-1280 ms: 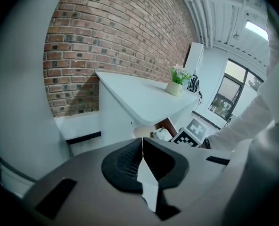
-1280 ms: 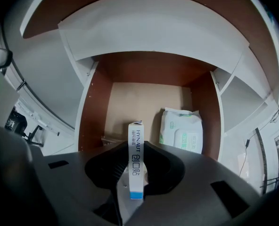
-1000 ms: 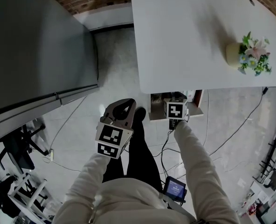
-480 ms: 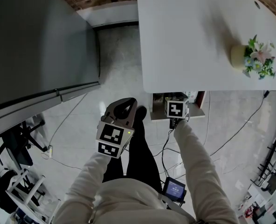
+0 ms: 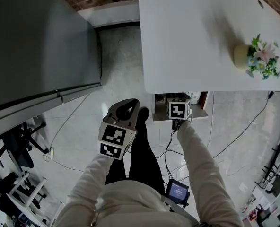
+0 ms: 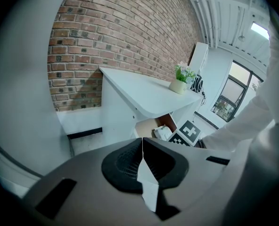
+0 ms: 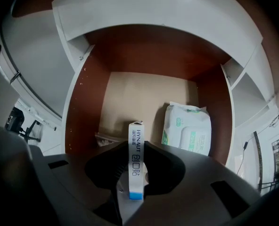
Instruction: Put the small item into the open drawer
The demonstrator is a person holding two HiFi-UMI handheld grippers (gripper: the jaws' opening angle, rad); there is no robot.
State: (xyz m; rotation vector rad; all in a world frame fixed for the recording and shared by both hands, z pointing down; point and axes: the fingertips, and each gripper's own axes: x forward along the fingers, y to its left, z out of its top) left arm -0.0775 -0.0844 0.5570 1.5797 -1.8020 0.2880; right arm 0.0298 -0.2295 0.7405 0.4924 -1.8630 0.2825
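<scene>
Clamped upright in the partly closed jaws of the right gripper: a slim white box, held pointing steeply down over the open drawer under the white table, with a pack of wipes lying on the drawer floor to the box's right. Held aside at a shallower tilt, the left gripper, jaws pressed together on nothing. Hard to make out: something clear and crumpled at the drawer floor's left, half behind the gripper body.

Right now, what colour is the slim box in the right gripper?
The slim box is white, dark lettering, blue end; best in the right gripper view.
</scene>
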